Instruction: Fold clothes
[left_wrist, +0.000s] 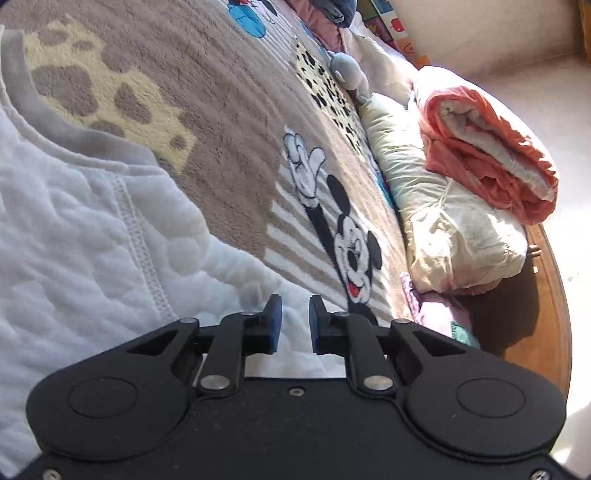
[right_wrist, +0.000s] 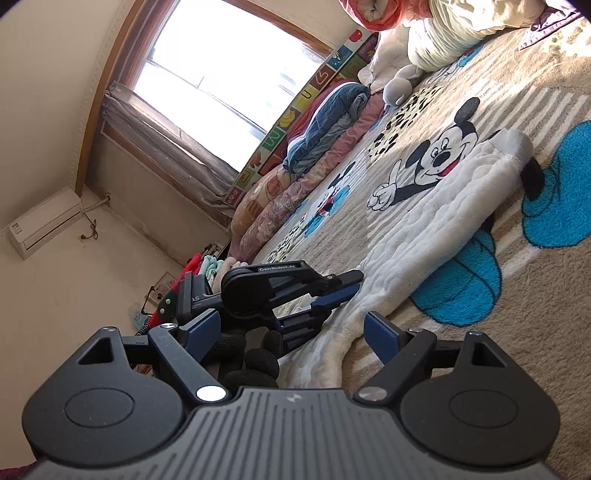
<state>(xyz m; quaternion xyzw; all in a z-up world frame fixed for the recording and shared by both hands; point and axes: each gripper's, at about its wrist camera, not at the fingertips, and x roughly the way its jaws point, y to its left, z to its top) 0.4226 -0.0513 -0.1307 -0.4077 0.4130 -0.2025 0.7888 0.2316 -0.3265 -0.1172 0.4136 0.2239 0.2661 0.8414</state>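
Note:
A white quilted garment (left_wrist: 85, 236) with a grey neckband lies flat on a Mickey Mouse blanket (left_wrist: 229, 110). My left gripper (left_wrist: 294, 321) hovers just over the garment's edge, its blue pads a small gap apart with nothing between them. In the right wrist view the garment's sleeve (right_wrist: 436, 221) stretches across the blanket (right_wrist: 535, 332). My right gripper (right_wrist: 291, 332) is wide open above the sleeve's near end. The left gripper (right_wrist: 332, 291) shows there too, close over the sleeve, held by a black-gloved hand.
A rolled orange and white quilt (left_wrist: 491, 147) sits on a cream bundle (left_wrist: 443, 221) by the bed's wooden edge (left_wrist: 546, 295). A grey plush toy (left_wrist: 347, 70) lies further back. Folded bedding (right_wrist: 325, 122) lines the wall under a window (right_wrist: 229, 66).

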